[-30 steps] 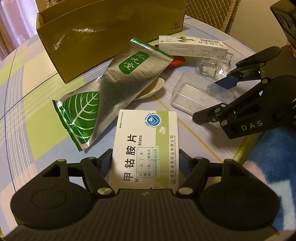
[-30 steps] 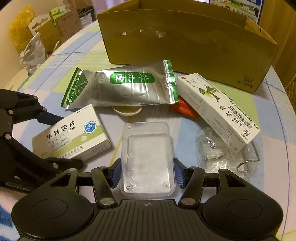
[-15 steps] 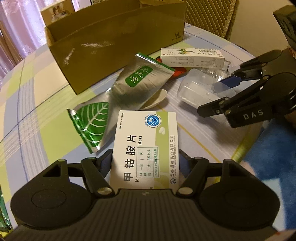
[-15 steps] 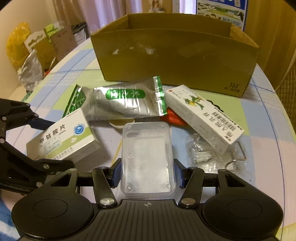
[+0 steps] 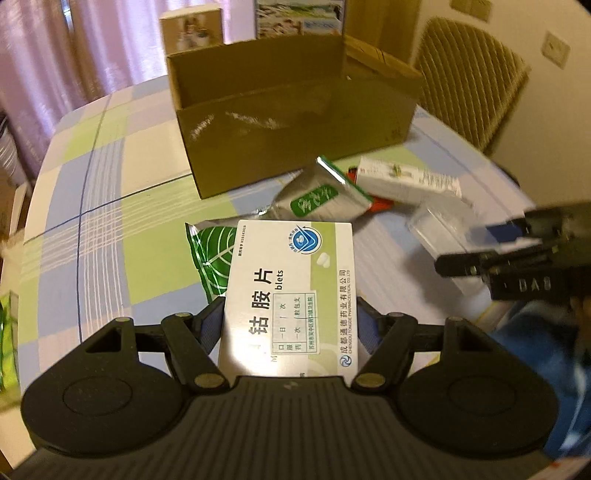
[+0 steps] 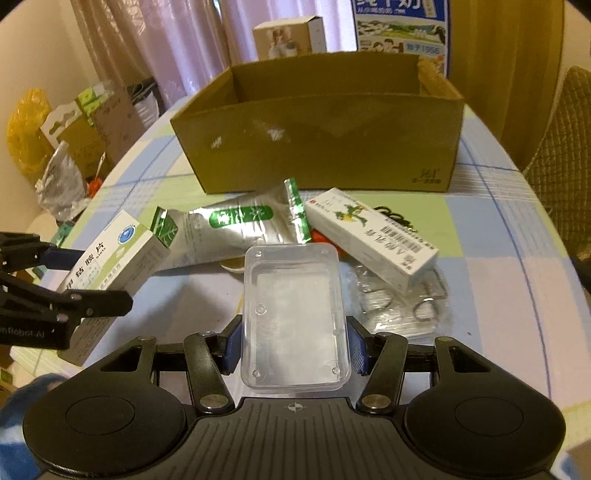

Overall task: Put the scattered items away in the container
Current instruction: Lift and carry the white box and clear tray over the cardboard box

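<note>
My left gripper (image 5: 290, 325) is shut on a white and green medicine box (image 5: 291, 280), held above the checked tablecloth. In the right wrist view that same medicine box (image 6: 110, 266) hangs at the left between the left gripper's fingers (image 6: 96, 301). My right gripper (image 6: 293, 345) is shut on a clear plastic case (image 6: 293, 314), also lifted. An open brown cardboard box (image 6: 317, 140) stands at the back of the table, its inside showing nothing. Before it lie a silver and green foil pouch (image 6: 236, 225) and a long white carton (image 6: 369, 232).
A clear bag with metal rings (image 6: 402, 302) lies under the long carton, and something orange (image 6: 319, 236) peeks from beneath. A wicker chair (image 5: 472, 77) stands behind the table at the right. Cartons (image 6: 400, 26) and bags (image 6: 62, 181) sit beyond the table's edge.
Both grippers have risen with their loads, so the table items look smaller and the cardboard box's open top has come into view.
</note>
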`<state>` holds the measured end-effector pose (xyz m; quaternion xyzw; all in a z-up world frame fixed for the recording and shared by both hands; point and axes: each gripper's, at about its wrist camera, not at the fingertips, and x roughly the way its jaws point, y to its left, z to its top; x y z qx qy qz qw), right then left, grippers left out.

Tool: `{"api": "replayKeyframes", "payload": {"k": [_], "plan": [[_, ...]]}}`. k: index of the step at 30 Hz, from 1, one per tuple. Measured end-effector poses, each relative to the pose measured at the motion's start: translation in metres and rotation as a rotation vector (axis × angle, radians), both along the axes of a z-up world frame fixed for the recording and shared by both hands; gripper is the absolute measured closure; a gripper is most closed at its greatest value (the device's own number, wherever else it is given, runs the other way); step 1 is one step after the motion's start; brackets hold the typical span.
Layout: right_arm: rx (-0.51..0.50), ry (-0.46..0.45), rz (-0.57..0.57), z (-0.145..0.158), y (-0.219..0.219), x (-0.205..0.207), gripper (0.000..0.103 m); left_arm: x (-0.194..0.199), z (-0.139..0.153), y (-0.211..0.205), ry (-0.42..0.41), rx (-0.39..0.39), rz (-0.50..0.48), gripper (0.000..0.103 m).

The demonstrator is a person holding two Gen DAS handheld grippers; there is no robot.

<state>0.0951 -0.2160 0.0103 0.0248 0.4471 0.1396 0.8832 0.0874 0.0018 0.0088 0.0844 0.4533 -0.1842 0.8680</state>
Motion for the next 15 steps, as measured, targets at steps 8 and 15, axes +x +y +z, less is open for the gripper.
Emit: {"api": "replayKeyframes", "payload": {"k": [8, 15], "plan": [[0.002, -0.034, -0.031, 0.019, -0.017, -0.011, 0.050, -0.011, 0.021, -0.017, -0.025, -0.040, 0.092, 0.036], [0.008, -0.052, -0.047, 0.029, -0.028, -0.020, 0.050, -0.017, 0.029, -0.027, -0.029, -0.069, 0.106, 0.036]]}}
